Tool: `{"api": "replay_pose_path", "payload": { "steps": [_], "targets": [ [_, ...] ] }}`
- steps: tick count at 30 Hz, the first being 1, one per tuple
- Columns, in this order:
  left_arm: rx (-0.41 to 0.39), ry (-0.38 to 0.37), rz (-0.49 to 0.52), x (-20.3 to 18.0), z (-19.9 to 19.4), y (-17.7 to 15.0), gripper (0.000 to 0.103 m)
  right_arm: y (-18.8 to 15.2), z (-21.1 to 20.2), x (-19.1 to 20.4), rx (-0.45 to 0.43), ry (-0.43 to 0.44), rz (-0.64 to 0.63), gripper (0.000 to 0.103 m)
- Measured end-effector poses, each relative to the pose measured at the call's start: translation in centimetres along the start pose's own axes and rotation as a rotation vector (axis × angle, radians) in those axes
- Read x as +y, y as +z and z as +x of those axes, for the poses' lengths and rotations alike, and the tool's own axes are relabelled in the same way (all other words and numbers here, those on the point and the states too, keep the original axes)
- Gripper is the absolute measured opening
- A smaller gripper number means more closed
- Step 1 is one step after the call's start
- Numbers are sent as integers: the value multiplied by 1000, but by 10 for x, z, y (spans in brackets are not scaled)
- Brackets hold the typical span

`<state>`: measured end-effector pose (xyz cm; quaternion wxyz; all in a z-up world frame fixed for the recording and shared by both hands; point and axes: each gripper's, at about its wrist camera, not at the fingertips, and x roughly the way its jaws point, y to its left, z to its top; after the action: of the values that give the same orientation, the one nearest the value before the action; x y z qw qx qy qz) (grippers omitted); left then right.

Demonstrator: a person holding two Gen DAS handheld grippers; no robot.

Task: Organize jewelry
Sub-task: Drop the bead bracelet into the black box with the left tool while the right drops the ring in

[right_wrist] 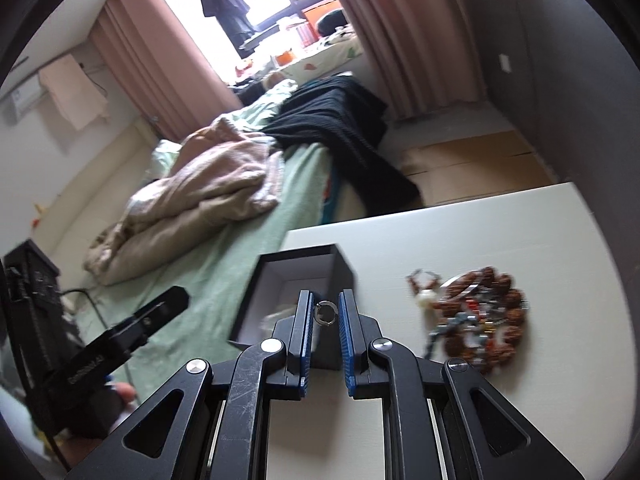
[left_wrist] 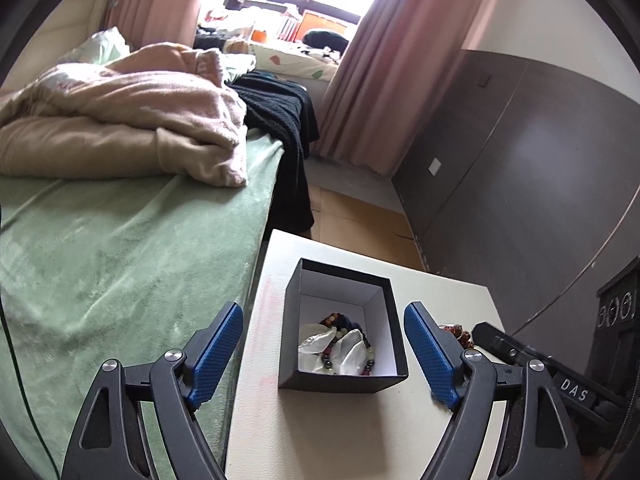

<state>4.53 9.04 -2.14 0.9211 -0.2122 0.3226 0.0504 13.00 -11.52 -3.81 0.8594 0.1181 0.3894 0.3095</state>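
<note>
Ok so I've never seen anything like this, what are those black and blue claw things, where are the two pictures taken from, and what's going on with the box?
Those claws are two hand-held grippers, each with blue pads on black arms; a person holds one in each hand. Each gripper carries a wide-angle camera looking forward along its fingers, so each picture looks out from one hand.

The left gripper is open, its pads either side of a small black box without touching it. The box stands on a white table beside a bed with a green cover and already holds beaded bracelets.

The right gripper is shut on a small metal ring, pinched between its pads in front of the same box. To its right, more beaded jewelry lies in a pile on the table, blurred.

It seems the jewelry is going into the box.
</note>
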Motion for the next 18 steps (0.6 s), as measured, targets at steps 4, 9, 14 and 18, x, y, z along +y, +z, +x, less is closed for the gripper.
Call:
{"api": "replay_pose_path", "payload": {
  "steps": [4, 9, 14, 18],
  "targets": [
    [-2, -4, -15, 6, -1, 3, 83, -2, 15, 6, 26, 68, 21, 14],
    [-6, -8, -45, 17, -4, 8, 83, -5, 34, 18, 48, 128, 31, 15],
    [11, -24, -79, 23, -1, 8, 83, -5, 54, 19, 104, 126, 61, 60],
    [18, -39, -80, 18, 0, 7, 83, -5, 45, 3, 83, 89, 100, 66]
  ]
}}
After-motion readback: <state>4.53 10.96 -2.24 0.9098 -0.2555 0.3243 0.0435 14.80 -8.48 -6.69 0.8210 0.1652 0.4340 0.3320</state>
